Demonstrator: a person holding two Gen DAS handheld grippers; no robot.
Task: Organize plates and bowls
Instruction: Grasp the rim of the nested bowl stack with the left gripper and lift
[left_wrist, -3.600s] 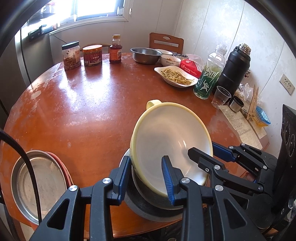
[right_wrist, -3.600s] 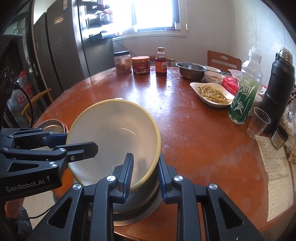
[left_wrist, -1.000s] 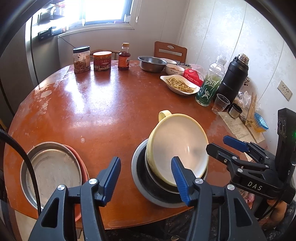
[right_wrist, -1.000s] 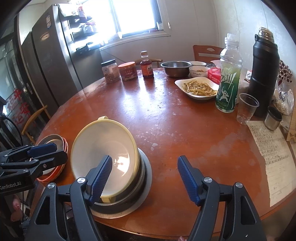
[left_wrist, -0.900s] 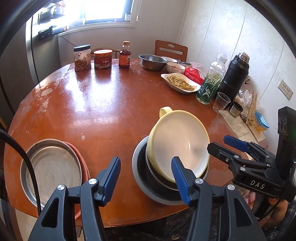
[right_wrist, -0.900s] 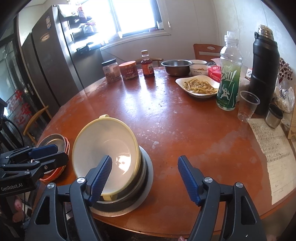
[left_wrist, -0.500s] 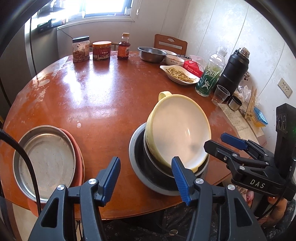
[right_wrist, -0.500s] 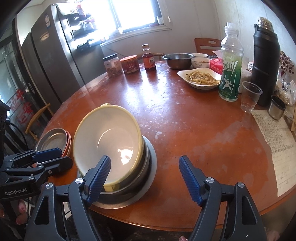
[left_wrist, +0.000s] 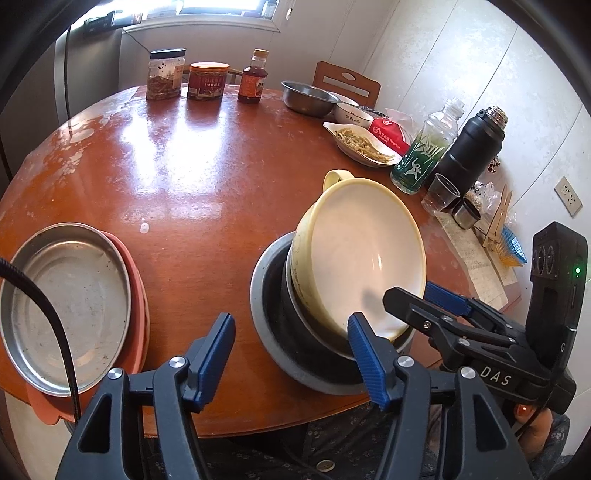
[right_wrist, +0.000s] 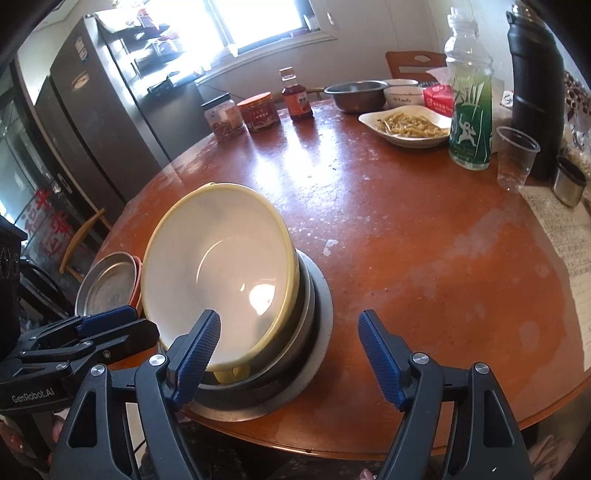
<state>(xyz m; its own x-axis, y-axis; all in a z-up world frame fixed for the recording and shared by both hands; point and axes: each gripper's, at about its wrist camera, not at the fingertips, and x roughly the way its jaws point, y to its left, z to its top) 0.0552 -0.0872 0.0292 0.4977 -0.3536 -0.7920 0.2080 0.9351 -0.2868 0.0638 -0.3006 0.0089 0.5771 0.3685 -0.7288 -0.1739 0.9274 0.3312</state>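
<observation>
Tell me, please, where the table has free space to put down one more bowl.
Free: the middle of the table, between the jars, the metal plate and the yellow bowl. Crowded: the far right edge, around the bottle and flask.

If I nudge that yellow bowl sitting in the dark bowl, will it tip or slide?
Probably rocks or slides: the yellow bowl sits tilted, not nested flat, in the dark bowl. It looks like light plastic, so likely easy to shift. Its glossy inside suggests slipperiness.
</observation>
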